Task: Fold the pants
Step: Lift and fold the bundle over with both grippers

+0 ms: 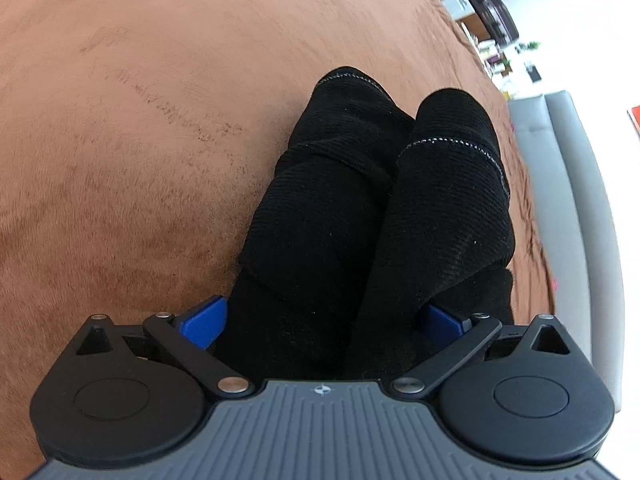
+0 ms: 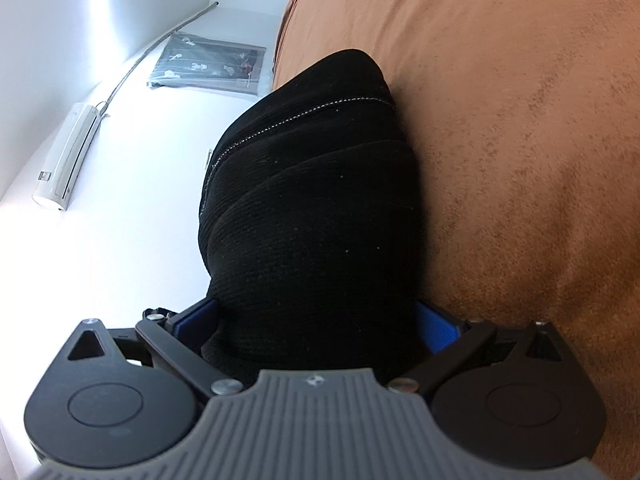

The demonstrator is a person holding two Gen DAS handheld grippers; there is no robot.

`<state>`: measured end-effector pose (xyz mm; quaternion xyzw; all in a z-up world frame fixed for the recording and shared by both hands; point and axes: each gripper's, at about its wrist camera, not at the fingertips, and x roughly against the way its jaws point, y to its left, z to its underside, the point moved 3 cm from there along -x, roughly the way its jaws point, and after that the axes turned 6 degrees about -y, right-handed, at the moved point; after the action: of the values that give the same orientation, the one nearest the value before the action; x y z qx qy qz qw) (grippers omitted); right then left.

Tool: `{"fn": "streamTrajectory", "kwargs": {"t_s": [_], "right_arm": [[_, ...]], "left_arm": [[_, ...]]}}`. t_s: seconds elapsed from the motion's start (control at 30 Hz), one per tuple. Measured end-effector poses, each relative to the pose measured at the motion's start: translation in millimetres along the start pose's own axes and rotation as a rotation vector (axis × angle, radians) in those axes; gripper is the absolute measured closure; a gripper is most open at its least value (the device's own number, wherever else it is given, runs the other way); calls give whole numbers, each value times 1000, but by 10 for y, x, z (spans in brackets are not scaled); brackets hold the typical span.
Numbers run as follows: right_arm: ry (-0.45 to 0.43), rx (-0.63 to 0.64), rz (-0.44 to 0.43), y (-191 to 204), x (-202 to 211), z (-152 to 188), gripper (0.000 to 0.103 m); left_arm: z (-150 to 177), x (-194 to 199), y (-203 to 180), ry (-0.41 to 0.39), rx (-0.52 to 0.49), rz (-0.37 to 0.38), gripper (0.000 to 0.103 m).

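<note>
While bunched over the brown blanket point(image 1: 140, 140), black pants point(image 1: 360, 220) clamped between left gripper point(image 1: 322, 322) fingers. Likewise gripped in right gripper point(image 2: 316, 326). No legible writing; air conditioner point(image 2: 66, 152) at ten o'clock.

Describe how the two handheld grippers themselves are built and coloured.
The left gripper and right gripper look alike: a grey ribbed body with a small star-like emblem, two black round housings, black link bars with silver pins, and blue fingers. No cables, sleeves or hands show.

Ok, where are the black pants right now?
The black ribbed-fabric pants are bunched between the fingers of both the left gripper and right gripper, hanging over the brown suede-like bed cover, near its edge in the right wrist view.
</note>
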<state>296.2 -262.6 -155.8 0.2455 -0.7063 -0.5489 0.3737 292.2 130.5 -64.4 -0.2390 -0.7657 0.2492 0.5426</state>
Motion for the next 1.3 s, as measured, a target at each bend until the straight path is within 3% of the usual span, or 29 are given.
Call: {"fn": "streamTrajectory", "kwargs": {"t_s": [0.17,0.47,0.7,0.93,1.13,1.3], "right_arm": [[4,-2,-8,-32,-34,-6,5],[24,-7,-22,-51,-113,-33,5],[53,-3,-12,-14,-316,-116,5],[93,-4,-11,19,-401,-154,5],[52,13,-11,69,-319,-106,19],[20,41,-43,112,-265,-85,26]], "left_arm": [[-10,-13,10,21,5,18,0],[-70,-208,229,71,87,141,0],[-120,-343,244,93,127,159,0],[-19,-250,163,48,115,144,0],[98,-125,91,-33,139,141,0],[163,-4,93,-47,153,216,12]]}}
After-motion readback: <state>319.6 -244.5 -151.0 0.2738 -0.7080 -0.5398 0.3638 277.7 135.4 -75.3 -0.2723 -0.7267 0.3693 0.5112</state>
